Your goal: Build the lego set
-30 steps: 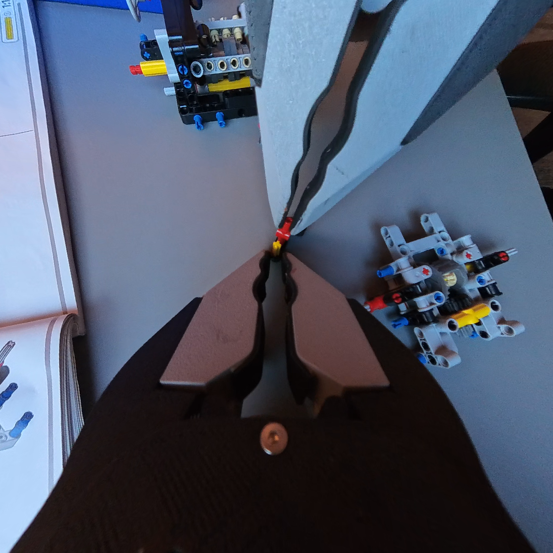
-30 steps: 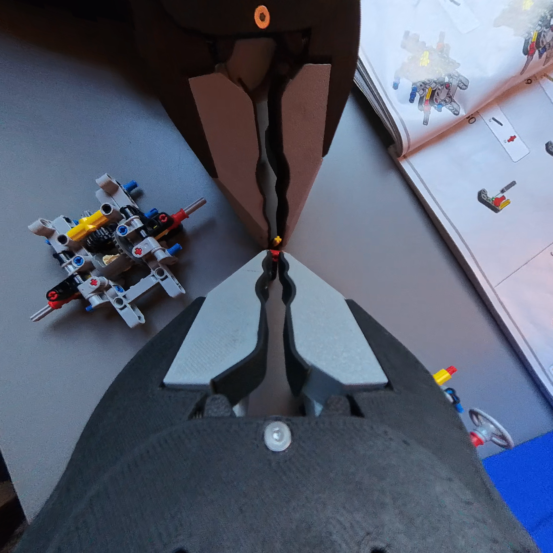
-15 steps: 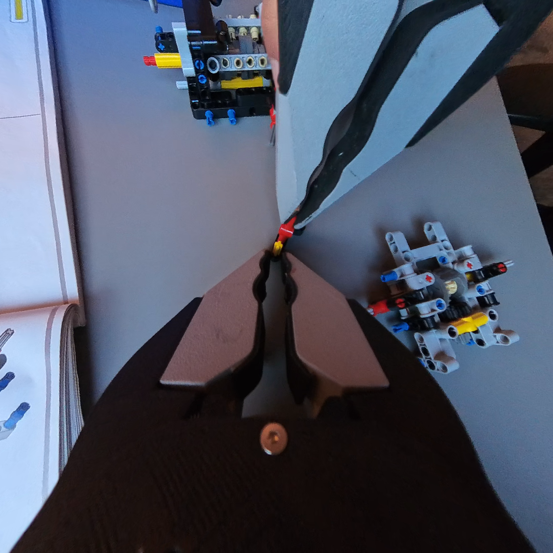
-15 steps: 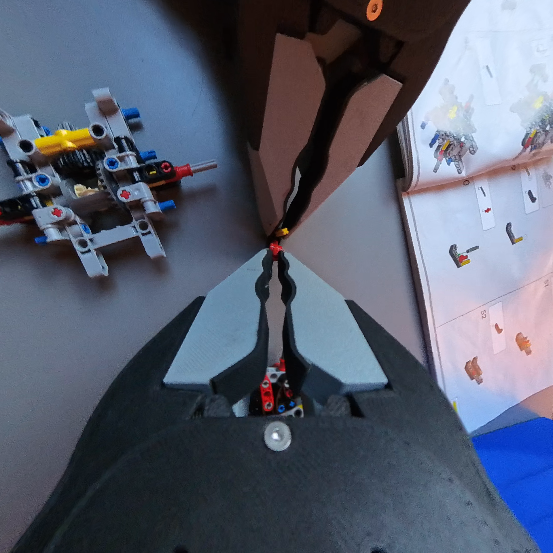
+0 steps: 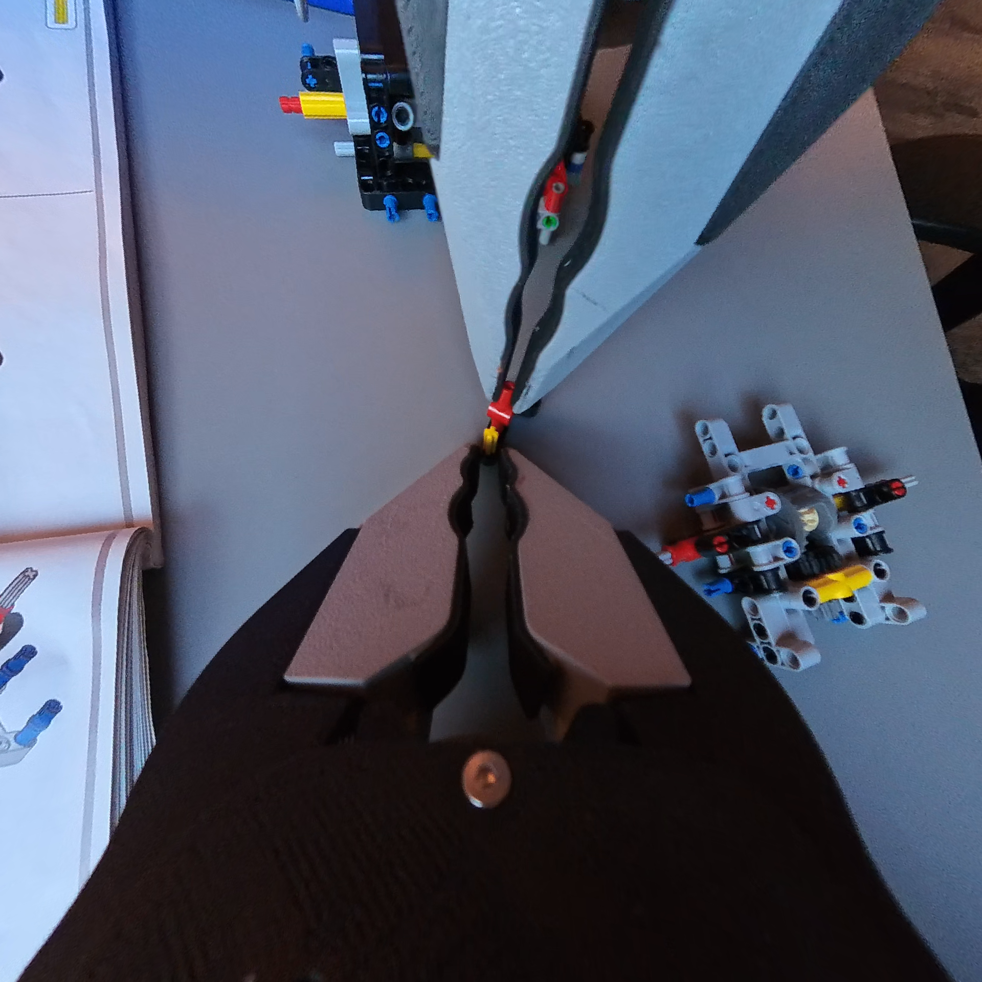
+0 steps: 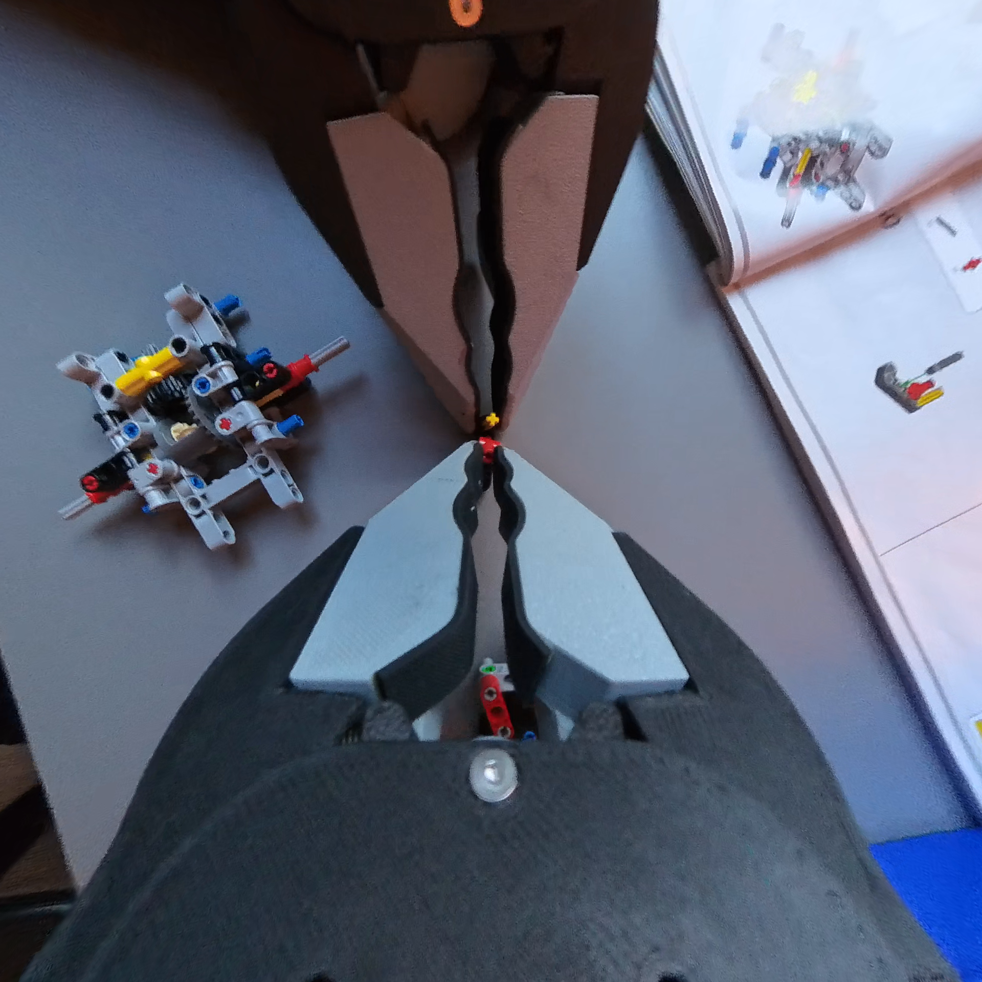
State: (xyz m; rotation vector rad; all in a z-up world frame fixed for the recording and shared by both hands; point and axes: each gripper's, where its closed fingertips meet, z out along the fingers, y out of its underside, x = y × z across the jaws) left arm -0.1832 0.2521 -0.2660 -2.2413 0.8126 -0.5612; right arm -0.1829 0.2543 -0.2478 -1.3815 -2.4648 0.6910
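figure: my left gripper (image 5: 491,458) pinches a small yellow axle piece (image 5: 490,440) at its tips; my right gripper (image 6: 485,456) is clamped on a small red connector (image 6: 487,445). the two parts meet tip to tip above the grey table (image 5: 297,329), whether touching i cannot tell. risk, as i judge it: both holds are at the very fingertips, so a slight misalignment or sideways push could twist a part out and drop it. a grey assembly (image 6: 180,414) lies nearby, a black assembly (image 5: 382,133) farther off, an open instruction booklet (image 6: 850,372) alongside. i see no containers.
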